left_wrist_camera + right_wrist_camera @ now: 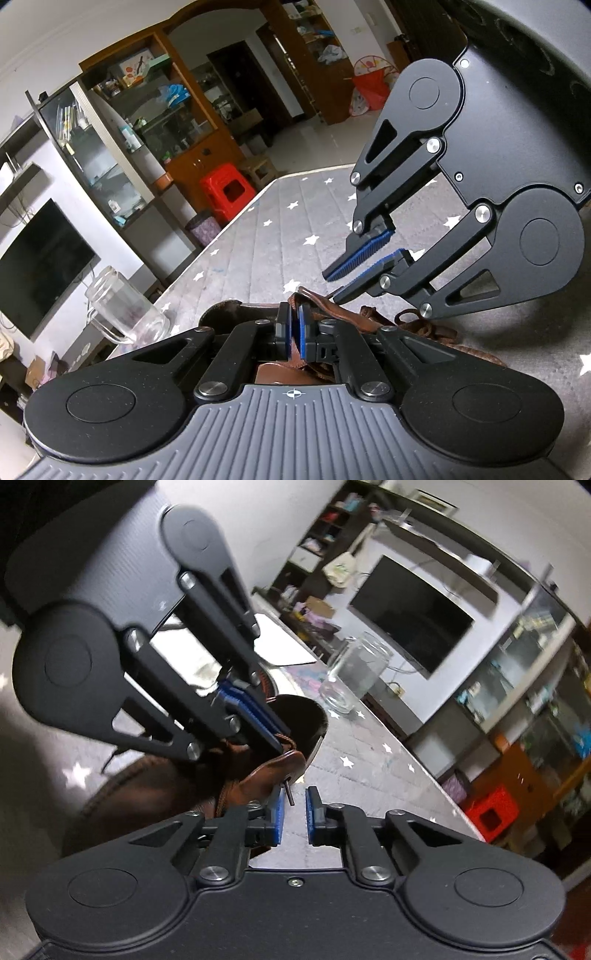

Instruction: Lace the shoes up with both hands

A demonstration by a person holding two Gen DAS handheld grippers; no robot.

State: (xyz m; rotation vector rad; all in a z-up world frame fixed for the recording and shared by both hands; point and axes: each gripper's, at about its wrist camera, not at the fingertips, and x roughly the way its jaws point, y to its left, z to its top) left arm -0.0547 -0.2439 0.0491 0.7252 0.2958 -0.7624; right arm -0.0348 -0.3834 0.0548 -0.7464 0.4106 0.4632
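Observation:
A brown leather shoe (273,775) lies on the grey star-print table cover (277,229). My left gripper (295,326) is shut on the shoe's leather eyelet flap (317,304); in the right wrist view the left gripper (275,744) clamps that flap from above. A dark lace tip (290,794) pokes out through an eyelet in the flap. My right gripper (293,806) is open, with the lace tip between its blue pads (279,808) and close to the left one. In the left wrist view the right gripper (332,285) hovers just over the flap. Loose brown laces (424,328) lie behind.
A glass jar (122,314) (354,672) stands at the table's edge beyond the shoe. Past that edge are a red stool (227,194), a cabinet and a TV (410,616). Bare cover stretches away beyond the shoe.

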